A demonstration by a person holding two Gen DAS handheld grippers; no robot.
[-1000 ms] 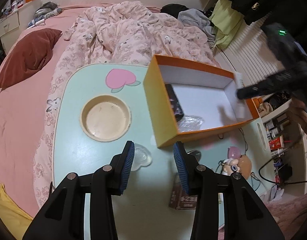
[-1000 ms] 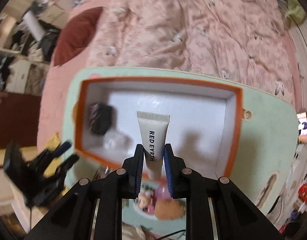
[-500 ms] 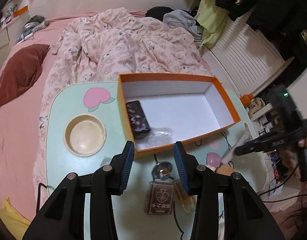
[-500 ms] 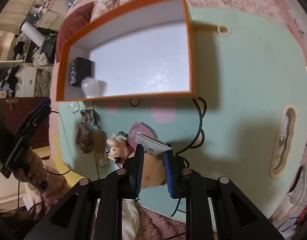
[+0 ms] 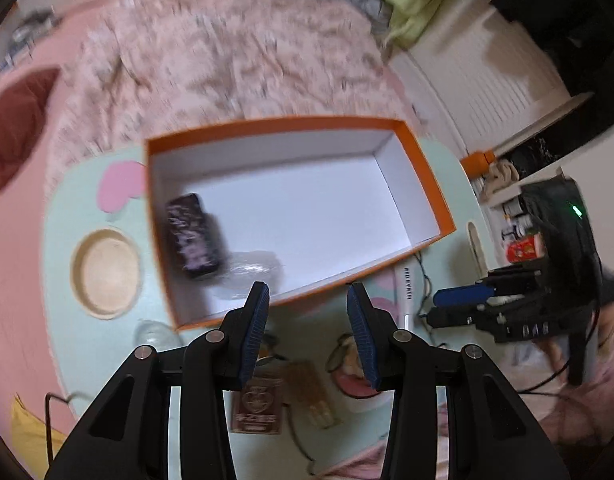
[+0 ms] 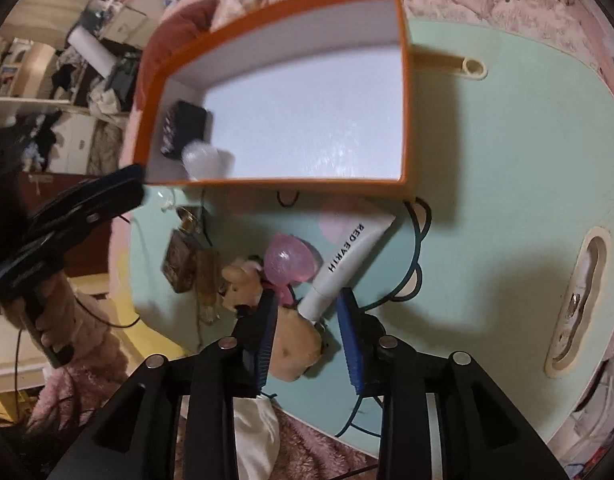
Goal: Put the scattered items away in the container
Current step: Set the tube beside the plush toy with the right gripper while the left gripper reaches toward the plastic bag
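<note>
The orange box [image 5: 427,184] with a white inside stands on the mint table [image 6: 507,160]; it also shows in the right wrist view [image 6: 405,92]. Inside lie a dark case [image 5: 193,236] and a clear plastic piece [image 5: 253,268]. The white RED EARTH tube [image 6: 343,260] lies on the table outside the box, its cap end between my right gripper's open fingers [image 6: 307,320]. My left gripper [image 5: 307,320] is open and empty over the box's near wall. A plush toy [image 6: 267,292], a brown card box [image 5: 259,404] and an amber bottle [image 5: 313,396] lie on the table.
A round cup recess [image 5: 105,272] sits in the table at the left. Black cables [image 6: 421,240] run across the table. A pink quilted bed [image 5: 227,60] lies behind. A slot [image 6: 579,300] is cut near the table's right edge.
My right gripper has opened and the tube now lies on the table beside the box. The left gripper has moved closer over the box's near wall.
</note>
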